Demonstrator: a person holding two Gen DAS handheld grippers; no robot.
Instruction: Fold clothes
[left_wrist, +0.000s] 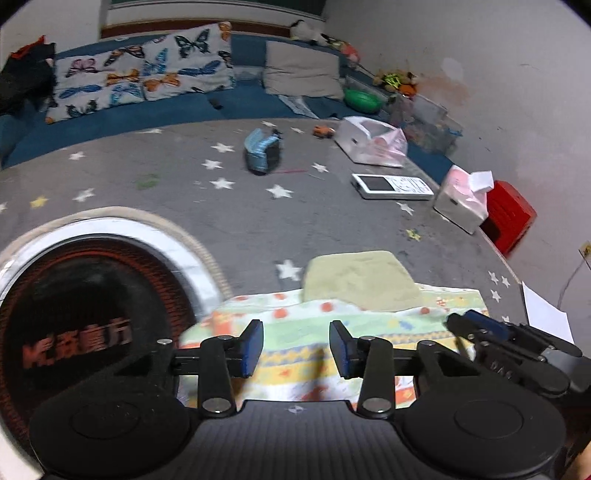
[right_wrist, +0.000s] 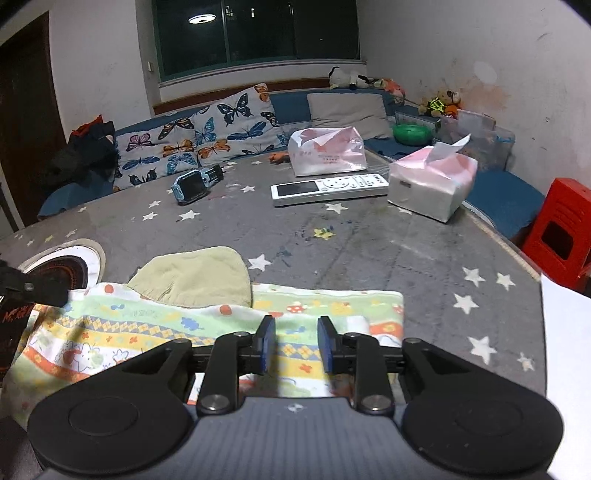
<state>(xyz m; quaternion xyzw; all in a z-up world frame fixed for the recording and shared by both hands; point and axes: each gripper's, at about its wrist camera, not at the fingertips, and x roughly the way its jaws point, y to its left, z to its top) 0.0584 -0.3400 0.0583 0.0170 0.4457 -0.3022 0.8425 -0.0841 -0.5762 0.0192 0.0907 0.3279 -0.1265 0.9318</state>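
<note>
Left gripper (left_wrist: 296, 349) hovers low in frame, fingers (left_wrist: 252, 347) parted above the patterned cloth (left_wrist: 295, 325); right gripper (left_wrist: 476, 325) at lower right.

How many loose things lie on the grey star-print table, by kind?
Cloth pieces: 2, colourful patterned cloth, plain beige cloth
Pink-and-white tissue packs: 2
White remote control: 1
Blue watch: 1
Total: 6

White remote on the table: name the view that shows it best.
Right wrist view: the white remote lies nearer and sharp, screen and buttons both plain. The left wrist view shows the remote smaller, farther off and blurrier.
</note>
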